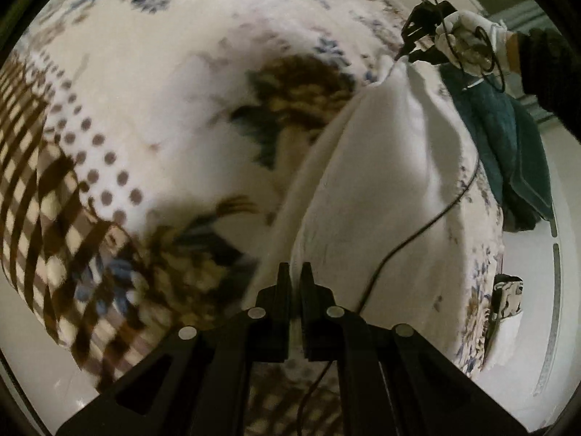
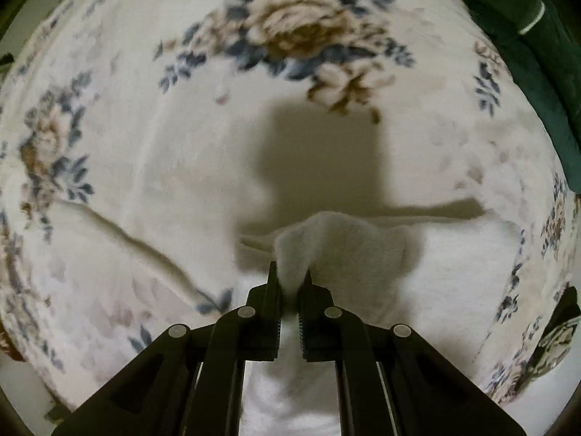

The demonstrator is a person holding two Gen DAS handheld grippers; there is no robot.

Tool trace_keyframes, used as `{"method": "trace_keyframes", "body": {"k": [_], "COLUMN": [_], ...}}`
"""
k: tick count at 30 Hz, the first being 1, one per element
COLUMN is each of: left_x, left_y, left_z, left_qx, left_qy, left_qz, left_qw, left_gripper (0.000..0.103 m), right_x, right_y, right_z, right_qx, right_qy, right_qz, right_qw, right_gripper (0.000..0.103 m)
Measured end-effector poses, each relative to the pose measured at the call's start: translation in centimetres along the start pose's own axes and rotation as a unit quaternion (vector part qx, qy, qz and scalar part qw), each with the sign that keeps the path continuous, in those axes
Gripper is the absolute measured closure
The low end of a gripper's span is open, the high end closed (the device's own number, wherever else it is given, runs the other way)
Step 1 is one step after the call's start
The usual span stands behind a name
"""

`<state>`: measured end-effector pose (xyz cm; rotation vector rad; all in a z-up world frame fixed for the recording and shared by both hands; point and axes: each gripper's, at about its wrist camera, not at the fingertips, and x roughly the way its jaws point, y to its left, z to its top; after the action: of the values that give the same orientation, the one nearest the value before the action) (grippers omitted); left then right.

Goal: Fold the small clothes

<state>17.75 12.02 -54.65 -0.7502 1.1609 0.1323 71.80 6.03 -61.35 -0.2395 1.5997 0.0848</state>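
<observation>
White cloth [image 2: 337,239] pinched between right gripper [image 2: 289,276] fingers — left gripper [image 1: 295,272] likewise

White cloth [image 1: 381,181], floral cream blanket [image 2: 145,127], teal towel [image 1: 508,138].

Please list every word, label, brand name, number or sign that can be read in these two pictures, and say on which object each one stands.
None: no readable text shows in either view.
The white cloth, floral blanket and dark green garment carry only patterns or plain colour.
The small dark printed item at the blanket's edge shows a pattern too blurred to read.
</observation>
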Motion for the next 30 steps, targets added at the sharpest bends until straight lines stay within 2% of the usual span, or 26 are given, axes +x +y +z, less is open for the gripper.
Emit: {"method": "trace_keyframes", "body": {"k": [3,6,7,9,10,12,14,15,16,19,20,21,22,26,30], "left_x": [1.0,1.1,1.0,0.7,0.6,0.3,0.0,0.0,0.0,0.4,0.6,0.9,1.1,1.6,2.2], "left_y": [1.4,2.5,2.8,3.0,3.0,2.9,2.8,2.8,2.8,2.3,2.1,1.9,1.6,0.1,-1.6], "left_z": [0.6,1.4,1.6,1.8,1.9,2.2,2.5,2.6,2.7,2.9,2.9,2.9,3.0,3.4,3.2], "left_qx": [-0.018,-0.038,-0.04,-0.034,-0.028,-0.015,-0.007,-0.006,-0.007,-0.005,-0.004,-0.002,0.002,0.033,0.08], "left_qy": [0.025,0.048,0.055,0.059,0.062,0.064,0.058,0.058,0.059,0.062,0.064,0.066,0.069,0.073,0.082], "left_qz": [-0.016,-0.022,-0.021,-0.025,-0.026,-0.026,-0.022,-0.019,-0.021,-0.021,-0.023,-0.02,-0.017,-0.003,0.014], "left_qw": [0.9994,0.9979,0.9975,0.9974,0.9973,0.9975,0.998,0.9981,0.998,0.9979,0.9977,0.9976,0.9975,0.9968,0.9933], "left_gripper": [0.096,0.095,0.094,0.09,0.084,0.064,0.056,0.056,0.056,0.055,0.055,0.055,0.055,0.055,0.055], "right_x": [1.6,-0.5,-1.4,-2.4,-2.5,-1.7,0.7,2.3,4.3,8.9,10.2,10.5,10.6,8.7,7.5], "right_y": [0.1,-1.9,-3.3,-5.9,-8.1,-11.4,-14.9,-16.4,-18.0,-19.6,-19.6,-19.5,-19.3,-19.5,-18.9], "right_z": [-0.3,-3.6,-6.0,-10.5,-14.2,-20.3,-27.7,-31.4,-35.3,-42.5,-44.6,-45.8,-47.1,-51.7,-55.2], "right_qx": [0.006,-0.001,-0.003,-0.007,-0.003,0.019,0.059,0.092,0.138,0.237,0.26,0.271,0.276,0.295,0.288], "right_qy": [0.031,0.02,0.023,0.034,0.043,0.061,0.103,0.125,0.147,0.172,0.164,0.149,0.135,0.089,0.083], "right_qz": [0.008,0.07,0.104,0.146,0.156,0.154,0.159,0.173,0.196,0.272,0.309,0.322,0.315,0.3,0.289], "right_qw": [0.999,0.997,0.994,0.989,0.987,0.986,0.98,0.973,0.96,0.917,0.9,0.895,0.898,0.903,0.909], "right_gripper": [0.089,0.068,0.059,0.053,0.049,0.047,0.047,0.047,0.047,0.047,0.06,0.083,0.098,0.1,0.1]}}
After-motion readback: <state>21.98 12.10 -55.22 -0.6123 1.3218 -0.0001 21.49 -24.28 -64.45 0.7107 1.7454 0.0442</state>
